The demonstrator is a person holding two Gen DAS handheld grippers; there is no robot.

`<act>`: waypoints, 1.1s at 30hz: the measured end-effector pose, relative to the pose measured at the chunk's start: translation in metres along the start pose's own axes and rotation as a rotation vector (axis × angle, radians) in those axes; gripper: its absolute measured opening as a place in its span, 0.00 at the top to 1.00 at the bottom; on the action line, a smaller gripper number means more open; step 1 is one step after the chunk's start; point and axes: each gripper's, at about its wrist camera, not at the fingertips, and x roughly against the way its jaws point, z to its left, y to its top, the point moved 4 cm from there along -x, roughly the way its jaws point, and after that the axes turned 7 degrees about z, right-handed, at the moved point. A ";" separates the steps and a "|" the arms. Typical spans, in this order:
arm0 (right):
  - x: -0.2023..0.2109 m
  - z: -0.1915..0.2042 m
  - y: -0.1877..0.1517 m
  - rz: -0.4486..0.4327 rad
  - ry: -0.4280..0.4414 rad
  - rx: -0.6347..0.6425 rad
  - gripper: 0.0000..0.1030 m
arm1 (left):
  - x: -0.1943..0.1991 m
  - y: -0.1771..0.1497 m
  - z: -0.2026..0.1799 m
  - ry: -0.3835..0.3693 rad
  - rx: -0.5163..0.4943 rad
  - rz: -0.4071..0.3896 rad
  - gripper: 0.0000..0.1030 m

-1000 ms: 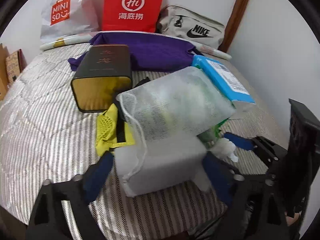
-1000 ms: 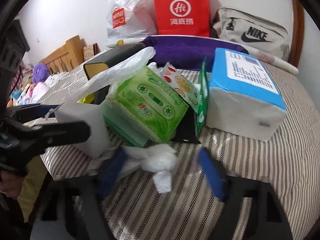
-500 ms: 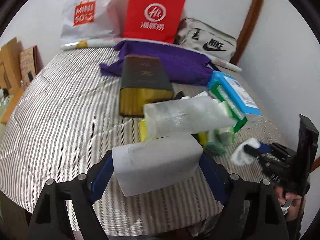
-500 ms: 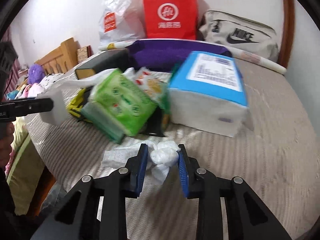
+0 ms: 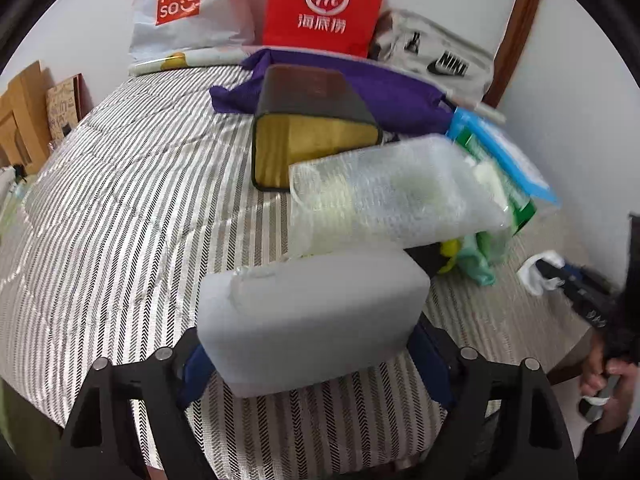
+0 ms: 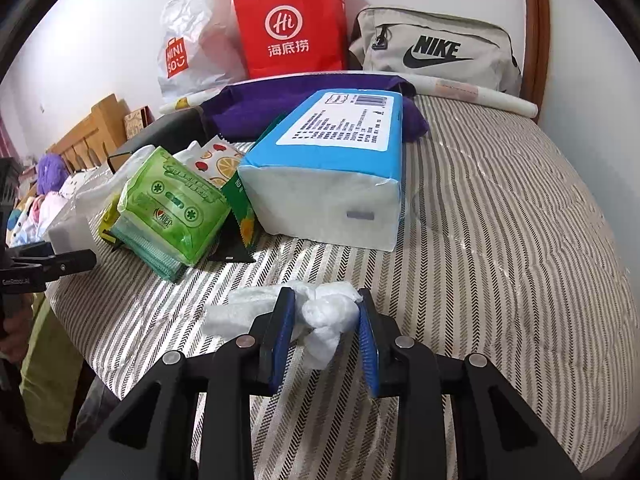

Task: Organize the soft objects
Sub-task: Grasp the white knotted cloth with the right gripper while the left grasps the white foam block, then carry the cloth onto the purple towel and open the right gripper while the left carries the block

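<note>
The left gripper (image 5: 316,364) clamps the grey foam block (image 5: 312,312); the right gripper (image 6: 326,336), just closed, pinches crumpled white plastic (image 6: 330,316), which could slip free

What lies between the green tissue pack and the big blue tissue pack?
In the right wrist view, a fruit-printed packet stands wedged between green tissue pack and blue tissue pack.

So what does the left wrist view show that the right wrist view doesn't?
Left wrist only: the yellow open end of the black box and the bubble-wrap bag.

Right wrist only: the fruit-print packet and the green cassette-print pack.

Both: the left tool shut on the grey foam block, the right tool shut on crumpled white plastic, and the red bag.
</note>
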 end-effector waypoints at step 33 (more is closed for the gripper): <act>0.052 0.011 0.053 -0.051 0.039 0.049 0.75 | 0.039 0.064 0.020 -0.051 0.064 -0.111 0.22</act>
